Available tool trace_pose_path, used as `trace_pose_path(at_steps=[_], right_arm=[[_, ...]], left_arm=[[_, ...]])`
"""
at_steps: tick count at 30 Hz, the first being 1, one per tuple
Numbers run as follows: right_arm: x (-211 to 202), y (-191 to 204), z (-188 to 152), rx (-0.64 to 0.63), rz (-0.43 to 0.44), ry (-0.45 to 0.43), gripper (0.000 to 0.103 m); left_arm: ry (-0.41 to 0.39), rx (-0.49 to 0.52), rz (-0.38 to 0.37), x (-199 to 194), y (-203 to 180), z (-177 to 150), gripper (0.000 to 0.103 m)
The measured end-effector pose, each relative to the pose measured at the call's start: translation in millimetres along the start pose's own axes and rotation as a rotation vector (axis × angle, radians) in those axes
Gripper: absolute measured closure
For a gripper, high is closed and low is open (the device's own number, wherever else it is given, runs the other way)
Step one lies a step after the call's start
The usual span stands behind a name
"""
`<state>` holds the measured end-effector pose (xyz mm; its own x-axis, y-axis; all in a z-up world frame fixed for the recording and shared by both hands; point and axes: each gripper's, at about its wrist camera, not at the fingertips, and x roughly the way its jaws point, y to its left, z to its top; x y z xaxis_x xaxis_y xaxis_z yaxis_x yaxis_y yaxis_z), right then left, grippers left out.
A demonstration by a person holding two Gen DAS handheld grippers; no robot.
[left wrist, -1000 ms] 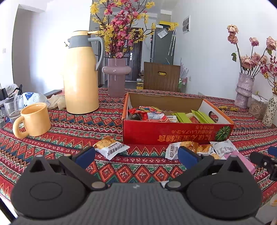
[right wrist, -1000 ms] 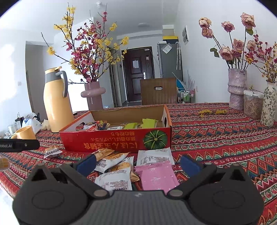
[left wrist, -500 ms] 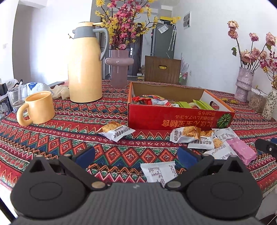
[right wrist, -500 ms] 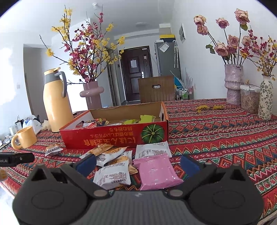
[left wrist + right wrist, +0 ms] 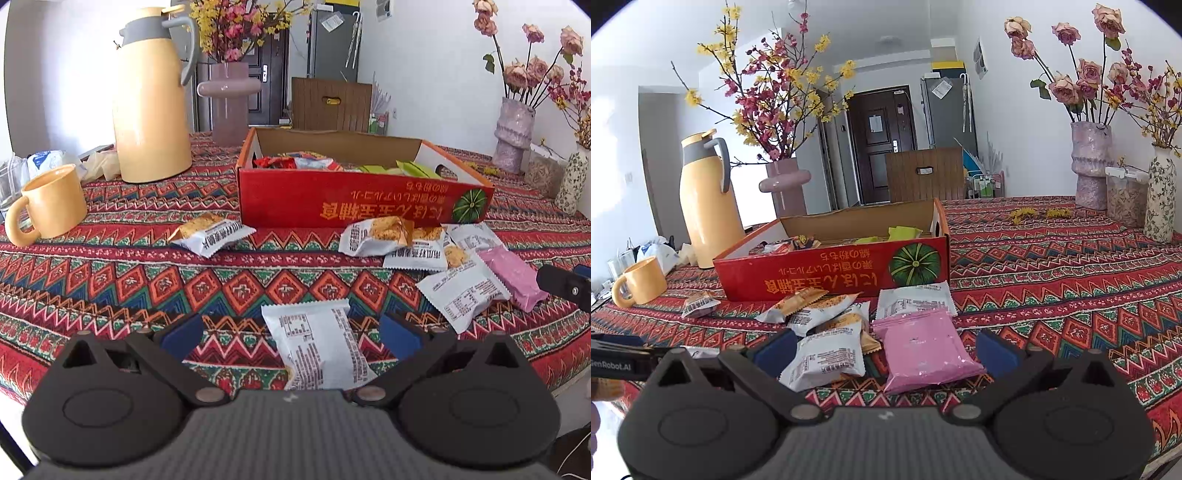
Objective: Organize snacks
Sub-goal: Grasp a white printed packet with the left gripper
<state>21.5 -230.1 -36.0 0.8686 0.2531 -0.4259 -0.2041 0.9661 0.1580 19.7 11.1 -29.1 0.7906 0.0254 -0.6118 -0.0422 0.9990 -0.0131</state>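
A red cardboard box (image 5: 332,201) (image 5: 820,273) with several snacks inside stands on the patterned tablecloth. Loose snack packets lie in front of it. My left gripper (image 5: 290,338) is open, with a white packet (image 5: 316,343) on the cloth between its fingers. Another white packet (image 5: 212,234) lies left of the box, and a heap of white packets (image 5: 417,243) lies to the right. My right gripper (image 5: 886,350) is open over a pink packet (image 5: 923,350) and a white packet (image 5: 827,358).
A yellow thermos jug (image 5: 151,99), a yellow mug (image 5: 50,205) and a pink vase of blossoms (image 5: 229,103) stand left of the box. Vases with dried roses (image 5: 1091,162) and a lidded jar (image 5: 1124,195) stand at the far right. The table edge is close below both grippers.
Both grippers have drawn back and lowered toward the near table edge. A white packet has come into view between the left fingers. Both stay open.
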Motion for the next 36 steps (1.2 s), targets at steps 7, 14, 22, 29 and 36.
trace_pose_path(at_steps=[7, 14, 22, 29, 36], right_arm=[[6, -3, -4, 0.006, -0.007, 0.02, 0.0], [8, -1, -6, -0.004, -0.007, 0.026, 0.0], [10, -1, -7, -0.007, -0.008, 0.034, 0.0], [14, 1, -8, -0.031, 0.017, 0.055, 0.0], [15, 1, -4, -0.065, 0.001, 0.063, 0.0]], left_arm=[[0.058, -0.016, 0.02, 14, -2, -5, 0.005], [0.076, -0.009, 0.018, 18, -4, -6, 0.026], [0.067, 0.009, 0.003, 16, -7, -4, 0.059], [0.058, 0.013, -0.005, 14, -7, -2, 0.061], [0.044, 0.015, -0.009, 12, -7, 2, 0.061]])
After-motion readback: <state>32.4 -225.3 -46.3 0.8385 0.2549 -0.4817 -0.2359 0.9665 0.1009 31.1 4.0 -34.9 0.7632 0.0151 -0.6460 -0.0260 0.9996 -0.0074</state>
